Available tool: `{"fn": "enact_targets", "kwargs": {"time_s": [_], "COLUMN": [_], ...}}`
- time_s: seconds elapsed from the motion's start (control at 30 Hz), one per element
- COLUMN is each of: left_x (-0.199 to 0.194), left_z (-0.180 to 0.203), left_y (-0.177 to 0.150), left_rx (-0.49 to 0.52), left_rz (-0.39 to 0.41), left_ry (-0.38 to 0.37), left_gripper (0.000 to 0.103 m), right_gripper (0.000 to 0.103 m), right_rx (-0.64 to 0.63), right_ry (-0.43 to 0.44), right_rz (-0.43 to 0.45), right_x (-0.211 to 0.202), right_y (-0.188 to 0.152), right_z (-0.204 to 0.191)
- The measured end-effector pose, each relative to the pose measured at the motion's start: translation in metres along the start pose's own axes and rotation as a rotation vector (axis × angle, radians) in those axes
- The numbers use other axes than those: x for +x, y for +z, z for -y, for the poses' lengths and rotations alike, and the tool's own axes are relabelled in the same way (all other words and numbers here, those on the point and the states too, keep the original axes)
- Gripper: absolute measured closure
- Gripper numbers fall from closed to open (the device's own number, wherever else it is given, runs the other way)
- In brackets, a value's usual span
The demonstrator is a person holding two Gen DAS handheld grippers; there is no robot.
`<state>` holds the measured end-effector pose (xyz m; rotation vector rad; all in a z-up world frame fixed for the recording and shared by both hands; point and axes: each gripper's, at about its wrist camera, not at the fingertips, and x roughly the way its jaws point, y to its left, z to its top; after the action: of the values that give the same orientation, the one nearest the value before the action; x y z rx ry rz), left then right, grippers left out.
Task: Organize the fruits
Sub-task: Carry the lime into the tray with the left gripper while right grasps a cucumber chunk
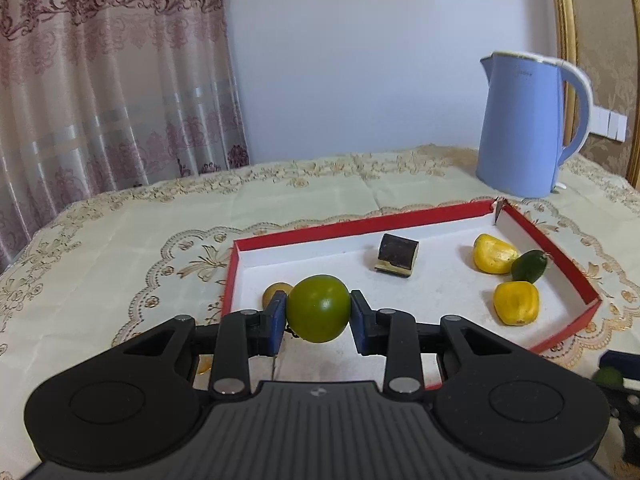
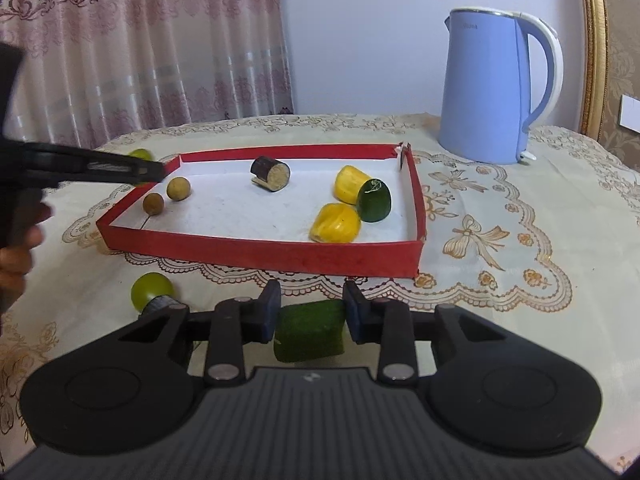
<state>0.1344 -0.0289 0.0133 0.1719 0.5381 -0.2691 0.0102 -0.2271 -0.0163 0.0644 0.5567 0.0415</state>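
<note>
Nearest the left wrist camera, the left gripper (image 1: 319,316) is clamped on a round green fruit (image 1: 318,308), both blue pads pressed to its sides, held just over the near-left corner of the red tray (image 1: 360,222). From the right wrist view that same gripper reaches in from the left edge, a person's hand behind it.

Inside the tray, left to right: two small brown fruits (image 2: 166,196), a dark cut cylinder (image 2: 271,173) lying on its side, then two yellow pieces (image 2: 335,224) with a dark green piece (image 2: 374,200) touching them near the right wall. A blue kettle (image 2: 494,88) stands beyond the tray's far right corner.

Further right, the right gripper (image 2: 310,316) is closed on a green wedge (image 2: 309,336) — still in front of the tray's near wall, over the tablecloth. A light green fruit (image 2: 151,288) lies on the cloth to its left, outside the tray.

Judging by the grouping, each held item should land beside its like: carry the round fruit forward over the wall to a bare patch, low enough that it will not roll (it is round and smooth), and release only once it rests. The wedge likely belongs by the dark green piece — lift it clear of the wall first, and keep the two grippers apart while crossing.
</note>
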Motion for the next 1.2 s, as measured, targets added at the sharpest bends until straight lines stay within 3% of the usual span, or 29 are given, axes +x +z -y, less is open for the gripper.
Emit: {"fn": "enact_targets", "kwargs": {"time_s": [0.23,0.27,0.3,0.33,0.37,0.4,0.43,0.47,0.93,1.2], "left_x": [0.009,0.009,0.008,0.008,0.007,0.007,0.007,0.007,0.009,0.036], "left_z": [0.006,0.007,0.007,0.008,0.008,0.008,0.008,0.008,-0.004,0.007], "left_y": [0.002,0.002,0.001,0.002,0.001,0.001,0.002,0.002,0.004,0.023], "left_rx": [0.009,0.015,0.018,0.019,0.02,0.021,0.021,0.019,-0.011,0.006], "left_rz": [-0.029,-0.027,-0.029,-0.029,-0.028,-0.025,-0.024,-0.024,-0.023,-0.057], "left_ry": [-0.008,-0.007,-0.007,-0.007,-0.008,-0.007,-0.005,-0.005,-0.03,-0.043], "left_gripper": [0.071,0.071,0.071,0.071,0.071,0.071,0.071,0.071,0.071,0.071], "right_gripper": [0.071,0.058,0.038,0.035,0.038,0.057,0.067,0.07,0.071,0.071], "right_rx": [0.01,0.002,-0.02,-0.048,-0.07,-0.081,-0.069,-0.056,-0.081,-0.081], "right_ry": [-0.002,-0.003,-0.018,-0.04,-0.055,-0.059,-0.048,-0.036,-0.051,-0.027], "right_rz": [-0.042,-0.06,-0.071,-0.06,-0.068,-0.081,-0.097,-0.095,0.0,0.008], "right_x": [0.005,0.006,0.007,0.007,0.007,0.009,0.011,0.011,-0.011,-0.011], "right_y": [-0.004,-0.004,-0.005,-0.008,-0.01,-0.012,-0.013,-0.013,-0.01,-0.012], "right_z": [0.004,0.004,0.002,-0.001,-0.003,-0.004,-0.002,0.0,-0.005,-0.007]}}
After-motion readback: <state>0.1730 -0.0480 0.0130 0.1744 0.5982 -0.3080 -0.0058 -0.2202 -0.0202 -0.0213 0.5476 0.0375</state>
